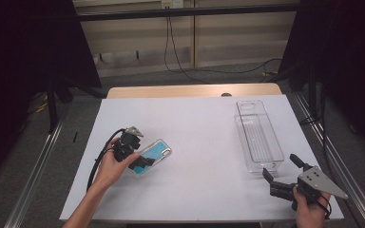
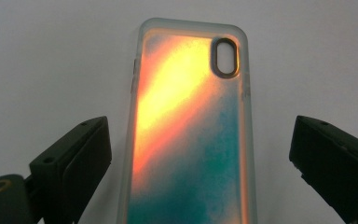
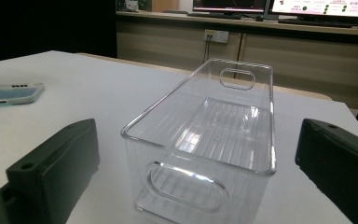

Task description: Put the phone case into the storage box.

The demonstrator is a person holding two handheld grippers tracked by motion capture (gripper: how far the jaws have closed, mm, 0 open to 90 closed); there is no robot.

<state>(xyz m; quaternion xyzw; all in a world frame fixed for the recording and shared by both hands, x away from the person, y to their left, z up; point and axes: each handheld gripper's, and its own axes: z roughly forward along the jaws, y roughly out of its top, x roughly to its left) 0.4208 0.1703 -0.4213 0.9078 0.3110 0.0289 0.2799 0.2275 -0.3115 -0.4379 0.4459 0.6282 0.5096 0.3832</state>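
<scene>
**Left gripper lined up over the phone case**

Your left gripper [image 2: 200, 158] hovers wide open, straddling the phone case [image 2: 191, 140] flat on the tabletop [image 1: 204, 142], its long axis running straight ahead between the jaws. Your right gripper [image 3: 196, 172], also wide, faces the empty clear bin [image 3: 214, 140], well apart.

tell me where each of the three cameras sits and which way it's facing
High view: fixed above the person's side, looking forward and down on the table; both forearms, the left gripper and the right gripper show.
Left gripper view: rides the left gripper, looking down between its open jaws at the phone case.
Right gripper view: rides the right gripper, looking low across the table between its open jaws at the clear bin.
Shared: the phone case and the bin appear in both the high and right gripper views.
</scene>
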